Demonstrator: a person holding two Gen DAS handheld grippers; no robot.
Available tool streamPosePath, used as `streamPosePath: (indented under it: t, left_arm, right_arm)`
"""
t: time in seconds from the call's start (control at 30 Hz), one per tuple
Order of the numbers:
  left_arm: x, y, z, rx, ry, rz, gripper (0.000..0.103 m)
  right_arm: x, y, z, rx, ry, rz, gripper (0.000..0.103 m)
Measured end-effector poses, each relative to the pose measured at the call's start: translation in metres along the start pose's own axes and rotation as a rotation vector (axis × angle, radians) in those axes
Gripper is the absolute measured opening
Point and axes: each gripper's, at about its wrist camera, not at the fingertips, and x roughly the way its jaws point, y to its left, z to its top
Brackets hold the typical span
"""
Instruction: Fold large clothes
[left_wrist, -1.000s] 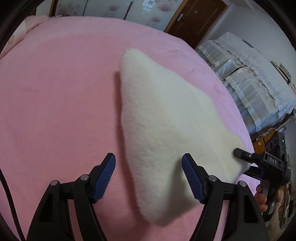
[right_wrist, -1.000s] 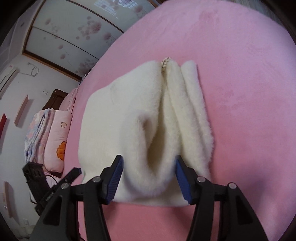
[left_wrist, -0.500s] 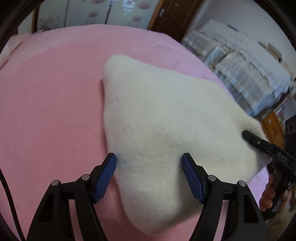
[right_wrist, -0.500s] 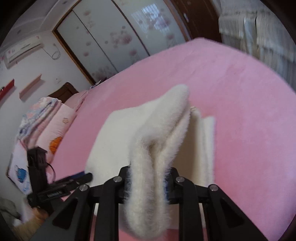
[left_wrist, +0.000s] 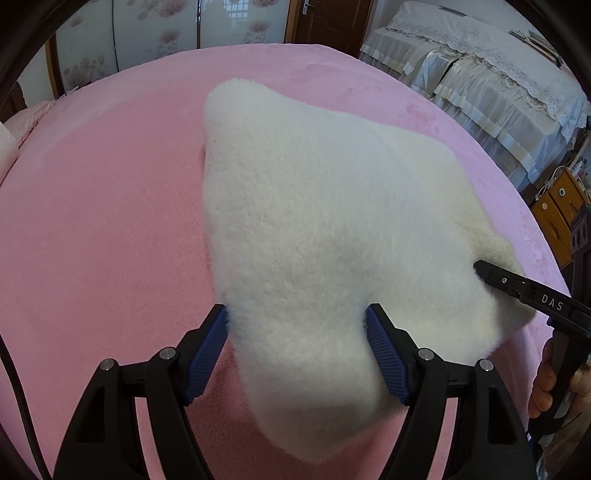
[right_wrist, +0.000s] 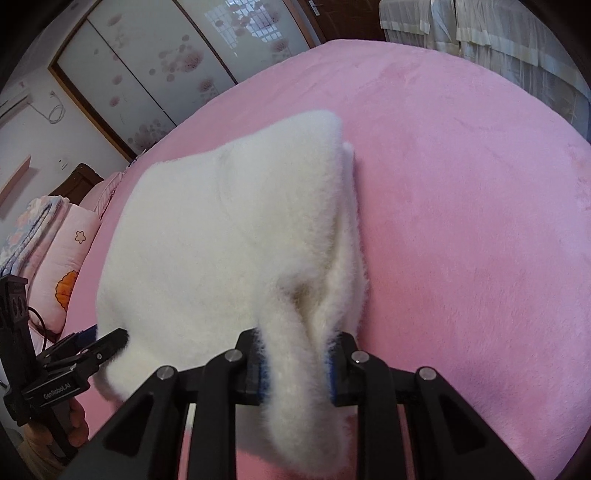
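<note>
A cream fleece garment (left_wrist: 317, 221) lies folded on the pink bed (left_wrist: 103, 221). My left gripper (left_wrist: 297, 350) is open, its blue-padded jaws set either side of the garment's near corner. My right gripper (right_wrist: 295, 363) is shut on a bunched edge of the garment (right_wrist: 229, 240) and holds that edge lifted off the bed. The right gripper also shows in the left wrist view (left_wrist: 517, 288) at the garment's right edge. The left gripper shows in the right wrist view (right_wrist: 99, 341) at the garment's lower left corner.
Pink pillows (right_wrist: 62, 266) lie at the bed's head. A lace-covered sofa (left_wrist: 491, 92) stands beyond the bed's far side. A wooden cabinet (left_wrist: 557, 210) and a wardrobe with flowered doors (right_wrist: 155, 74) stand by the walls.
My right gripper shut on the garment's edge and lifted it. My left gripper moved forward so its open jaws straddle the near corner.
</note>
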Motion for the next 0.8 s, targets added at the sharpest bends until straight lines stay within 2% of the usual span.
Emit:
streamPosePath:
  t: [0.1,0.17,0.23,0.37,0.47,0.5,0.57,0.63,0.7,0.8]
  left_arm:
    - [-0.005,0.006,0.003,-0.026,0.018,-0.038,0.073]
    - [-0.013,0.009,0.007,-0.034,0.024,-0.065,0.074]
    - [-0.027,0.011,0.013,-0.024,0.005,-0.069,0.074]
    - [-0.051,0.019,0.037,-0.006,-0.072,-0.039,0.074]
    - [-0.05,0.02,0.065,0.005,-0.099,0.035,0.073]
    - [-0.045,0.021,0.075,0.002,-0.102,0.054,0.07]
    - [-0.031,0.022,0.095,-0.014,-0.089,0.037,0.056]
    - [-0.016,0.028,0.11,-0.054,-0.053,-0.006,0.032]
    - [0.003,0.028,0.126,-0.088,-0.029,-0.041,0.024]
    - [0.027,0.022,0.137,-0.089,-0.02,-0.066,0.023]
  right_arm:
    - [-0.009,0.01,0.008,-0.054,0.01,-0.045,0.031]
    - [-0.021,0.021,0.012,-0.12,-0.002,-0.12,0.046]
    - [-0.04,0.03,0.018,-0.173,-0.041,-0.141,0.048]
    - [-0.07,0.046,0.041,-0.225,-0.133,-0.121,0.048]
    - [-0.067,0.067,0.068,-0.24,-0.162,-0.084,0.048]
    - [-0.062,0.072,0.076,-0.241,-0.168,-0.073,0.048]
    - [-0.041,0.093,0.096,-0.252,-0.166,-0.056,0.048]
    - [-0.017,0.106,0.11,-0.26,-0.143,-0.04,0.048]
    - [0.012,0.118,0.124,-0.258,-0.11,-0.024,0.048]
    - [0.055,0.122,0.139,-0.224,-0.049,-0.02,0.048]
